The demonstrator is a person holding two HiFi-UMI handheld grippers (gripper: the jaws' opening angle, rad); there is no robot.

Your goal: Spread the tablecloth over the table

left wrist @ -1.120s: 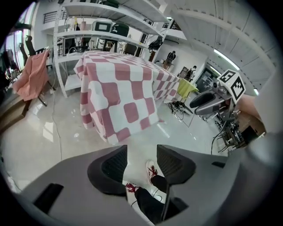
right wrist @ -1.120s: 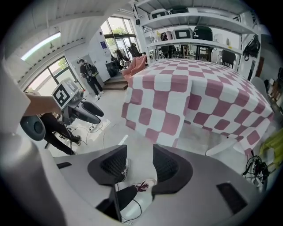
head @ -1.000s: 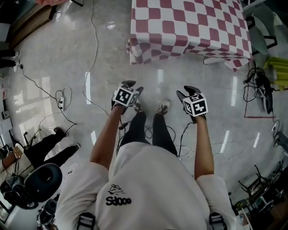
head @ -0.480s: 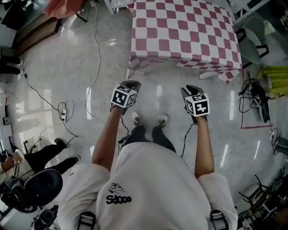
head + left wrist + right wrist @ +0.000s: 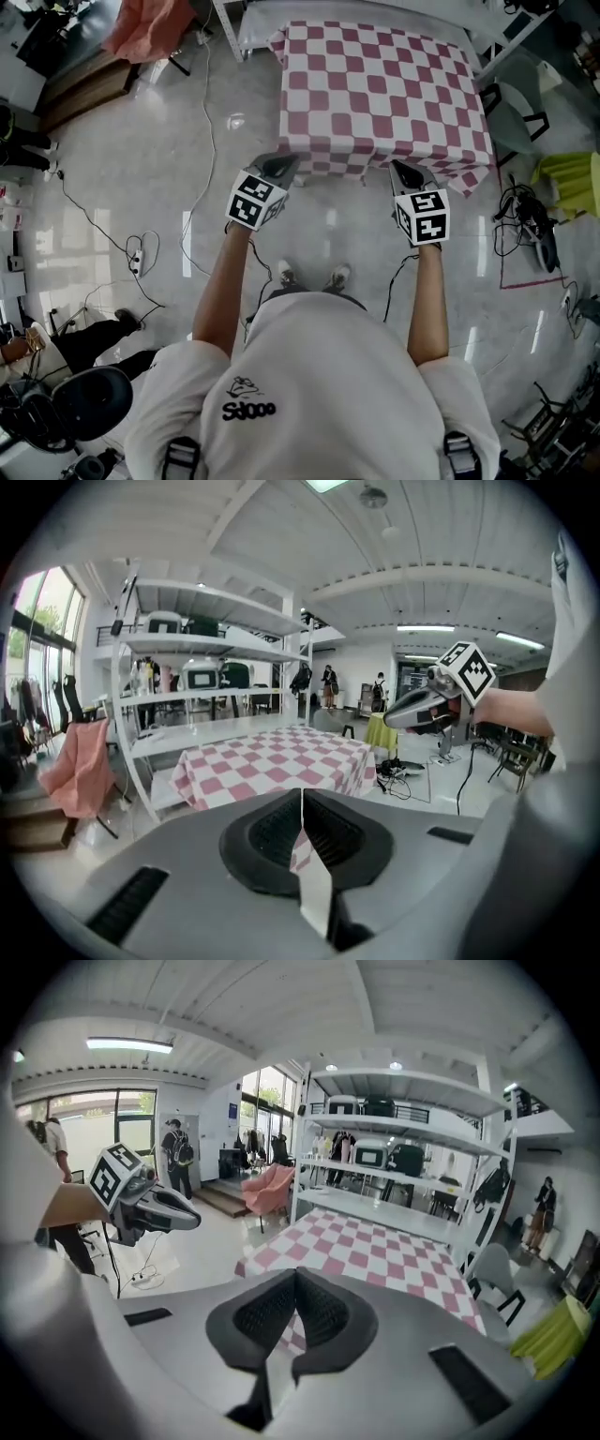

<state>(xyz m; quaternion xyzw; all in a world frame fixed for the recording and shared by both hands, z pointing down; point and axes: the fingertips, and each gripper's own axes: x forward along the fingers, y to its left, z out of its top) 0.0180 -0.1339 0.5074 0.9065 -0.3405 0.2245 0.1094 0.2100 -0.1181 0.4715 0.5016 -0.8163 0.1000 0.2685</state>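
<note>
A red-and-white checked tablecloth (image 5: 375, 94) covers the table ahead of me; it also shows in the left gripper view (image 5: 272, 761) and the right gripper view (image 5: 375, 1251). My left gripper (image 5: 279, 167) is at the cloth's near left edge. Its jaws are closing tight, and a strip of the cloth runs between its pads (image 5: 302, 794). My right gripper (image 5: 403, 172) is at the near right edge with its jaws pressed together (image 5: 296, 1274); a bit of checked cloth shows just under them. Each gripper sees the other beside it.
A chair draped in pink cloth (image 5: 150, 33) stands at the far left. Cables (image 5: 202, 122) and a power strip (image 5: 138, 265) lie on the glossy floor to my left. More cables and a yellow-green thing (image 5: 567, 178) are at the right. White shelving (image 5: 403, 1147) stands behind the table.
Both grippers rose from low over the floor to the table's near edge. Their jaws went from open to shut. The cloth's sagging near corners are now lifted.
</note>
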